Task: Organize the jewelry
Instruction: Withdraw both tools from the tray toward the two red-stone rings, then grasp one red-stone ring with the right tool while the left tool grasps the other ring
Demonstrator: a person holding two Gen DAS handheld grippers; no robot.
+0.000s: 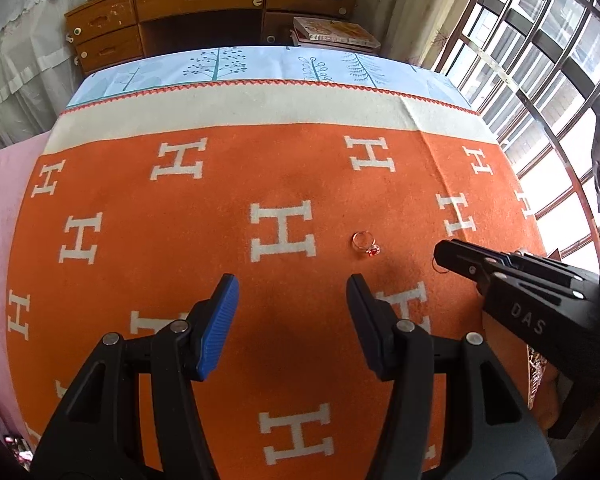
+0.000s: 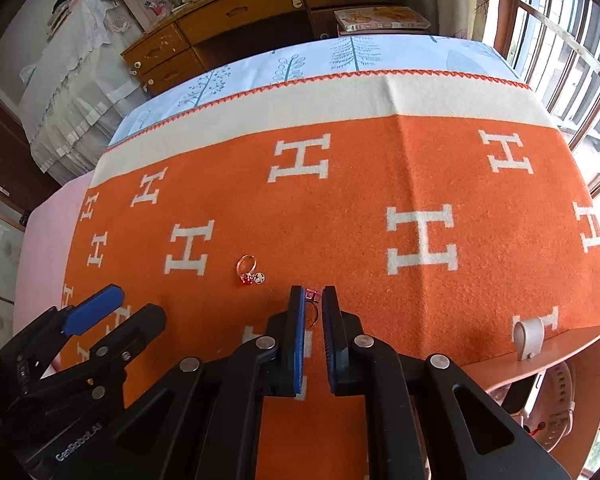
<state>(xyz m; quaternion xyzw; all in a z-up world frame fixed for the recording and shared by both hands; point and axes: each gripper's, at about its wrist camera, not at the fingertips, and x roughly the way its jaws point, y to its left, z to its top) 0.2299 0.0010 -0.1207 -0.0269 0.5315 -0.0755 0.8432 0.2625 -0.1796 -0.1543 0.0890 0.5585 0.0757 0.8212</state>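
Box [image 2: 572,344] lid open, watch [image 2: 560,396] inside

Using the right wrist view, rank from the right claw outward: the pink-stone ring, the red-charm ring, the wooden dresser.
1. Pink-stone ring, between the right claw's pads.
2. Gold ring with red charms, on the orange blanket up-left of it.
3. Wooden dresser, far beyond the table.

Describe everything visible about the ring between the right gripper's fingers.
The ring is a thin gold-coloured metal band topped by a square pink stone. It stands on edge on the orange blanket, stone at the far end, between the right gripper fingers, which have closed in on it. Only a sliver of band shows. Another ring lies apart, to its left.
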